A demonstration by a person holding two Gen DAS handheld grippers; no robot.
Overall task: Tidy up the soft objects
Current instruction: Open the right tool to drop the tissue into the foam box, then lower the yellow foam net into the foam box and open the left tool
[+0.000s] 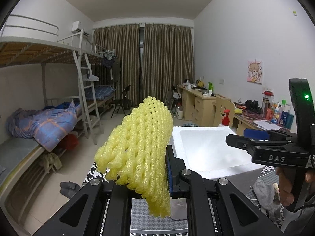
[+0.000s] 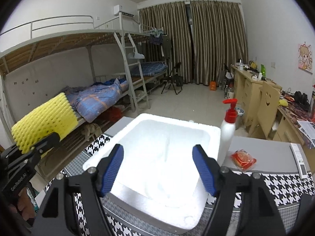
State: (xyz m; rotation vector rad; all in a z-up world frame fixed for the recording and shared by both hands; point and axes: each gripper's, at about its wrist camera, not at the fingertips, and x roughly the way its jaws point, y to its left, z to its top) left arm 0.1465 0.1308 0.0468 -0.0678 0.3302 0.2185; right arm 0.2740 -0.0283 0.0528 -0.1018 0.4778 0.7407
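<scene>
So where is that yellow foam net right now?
The yellow foam net is clamped in the left gripper, held in the air just left of the white foam box.

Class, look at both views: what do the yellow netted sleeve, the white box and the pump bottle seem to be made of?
Yellow netted sleeve: soft foam mesh, matte and finely bubbly; the open lattice, pinched in the left gripper, suggests fruit-packing net.
White box: probably expanded polystyrene; thick walls, grainy matte white.
Pump bottle: likely plastic; smooth white body, glossy red pump.
</scene>
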